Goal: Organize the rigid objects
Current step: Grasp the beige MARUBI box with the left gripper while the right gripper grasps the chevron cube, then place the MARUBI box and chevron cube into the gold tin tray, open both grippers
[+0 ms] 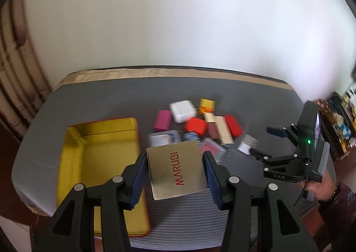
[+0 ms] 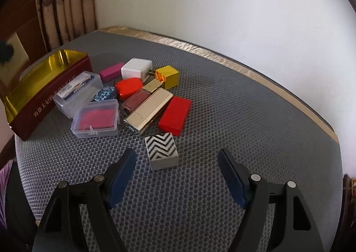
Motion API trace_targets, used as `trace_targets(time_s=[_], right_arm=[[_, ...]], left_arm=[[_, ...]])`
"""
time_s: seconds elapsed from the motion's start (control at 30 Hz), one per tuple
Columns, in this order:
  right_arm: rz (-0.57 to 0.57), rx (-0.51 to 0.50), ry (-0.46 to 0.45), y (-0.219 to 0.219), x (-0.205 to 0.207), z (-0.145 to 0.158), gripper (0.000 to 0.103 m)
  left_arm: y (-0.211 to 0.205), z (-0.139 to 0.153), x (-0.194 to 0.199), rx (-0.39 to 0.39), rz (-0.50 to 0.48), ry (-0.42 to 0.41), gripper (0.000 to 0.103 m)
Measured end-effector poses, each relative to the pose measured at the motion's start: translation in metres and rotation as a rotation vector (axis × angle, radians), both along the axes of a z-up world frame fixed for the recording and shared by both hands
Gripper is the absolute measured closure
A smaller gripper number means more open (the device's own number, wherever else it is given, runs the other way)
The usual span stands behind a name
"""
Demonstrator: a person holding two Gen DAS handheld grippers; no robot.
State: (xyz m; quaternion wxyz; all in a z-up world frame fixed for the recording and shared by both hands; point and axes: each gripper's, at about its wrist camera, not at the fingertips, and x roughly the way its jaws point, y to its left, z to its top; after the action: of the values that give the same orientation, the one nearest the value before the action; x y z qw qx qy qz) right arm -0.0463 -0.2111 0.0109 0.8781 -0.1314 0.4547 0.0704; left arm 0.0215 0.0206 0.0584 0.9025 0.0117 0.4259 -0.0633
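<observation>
Left wrist view shows the left hand-held gripper (image 1: pixel 175 171) closed on a flat gold box (image 1: pixel 176 168) printed MARUBI, one pad against each side edge, so the box rides level above the grey counter (image 1: pixel 106 105). Just to the left of those fingers sits the open yellow-lined tin (image 1: pixel 73 163), long side toward the box, which I judge to be the place the box is headed; gripping it by its edges would let it go in flat.

Beyond the held box lies the pile still to sort: a white charger (image 1: pixel 182 111), a pink block (image 1: pixel 163 120), red cases, clear plastic cases and a gold lipstick tube (image 2: pixel 148 111), all touching or nearly so.

Right wrist view has the right hand-held gripper (image 2: pixel 178 173) spread wide and empty, low over the counter, with a zigzag-patterned block (image 2: pixel 162 151) just ahead between its fingertips, apart from both pads. That looks like a lined-up next pick, the block standing slightly clear of the heap.
</observation>
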Motion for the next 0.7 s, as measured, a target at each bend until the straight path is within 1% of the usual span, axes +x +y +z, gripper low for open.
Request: trace_targets(time_s=[0.17, 0.2, 0.23, 0.27, 0.3, 0.33, 0.43, 0.6, 0.7], right_arm=[[0.011, -0.021, 0.052, 0.004, 0.018, -0.016, 0.030], [0.016, -0.013, 0.065, 0.004, 0.021, -0.019, 0.035], [0.020, -0.007, 0.076, 0.004, 0.023, -0.022, 0.048], [0.020, -0.002, 0.095, 0.003, 0.025, -0.025, 0.057], [0.015, 0.007, 0.112, 0.002, 0.026, -0.028, 0.074], [0.011, 0.024, 0.105, 0.001, 0.025, -0.027, 0.076], [-0.009, 0.037, 0.098, 0.001, 0.022, -0.027, 0.076], [-0.037, 0.082, 0.076, -0.001, 0.009, -0.020, 0.076], [-0.056, 0.099, 0.059, -0.003, 0.004, -0.014, 0.076]], left_arm=[[0.049, -0.002, 0.008, 0.015, 0.104, 0.027, 0.053], [0.058, -0.004, 0.010, 0.021, 0.117, 0.033, 0.053], [0.068, -0.006, 0.013, 0.028, 0.134, 0.043, 0.053], [0.074, -0.009, 0.016, 0.030, 0.144, 0.053, 0.053], [0.080, -0.011, 0.018, 0.031, 0.150, 0.064, 0.053], [0.087, -0.014, 0.022, 0.031, 0.158, 0.078, 0.053], [0.103, -0.026, 0.034, 0.028, 0.174, 0.113, 0.053], [0.123, -0.051, 0.059, 0.093, 0.212, 0.136, 0.053], [0.129, -0.065, 0.079, 0.107, 0.214, 0.156, 0.053]])
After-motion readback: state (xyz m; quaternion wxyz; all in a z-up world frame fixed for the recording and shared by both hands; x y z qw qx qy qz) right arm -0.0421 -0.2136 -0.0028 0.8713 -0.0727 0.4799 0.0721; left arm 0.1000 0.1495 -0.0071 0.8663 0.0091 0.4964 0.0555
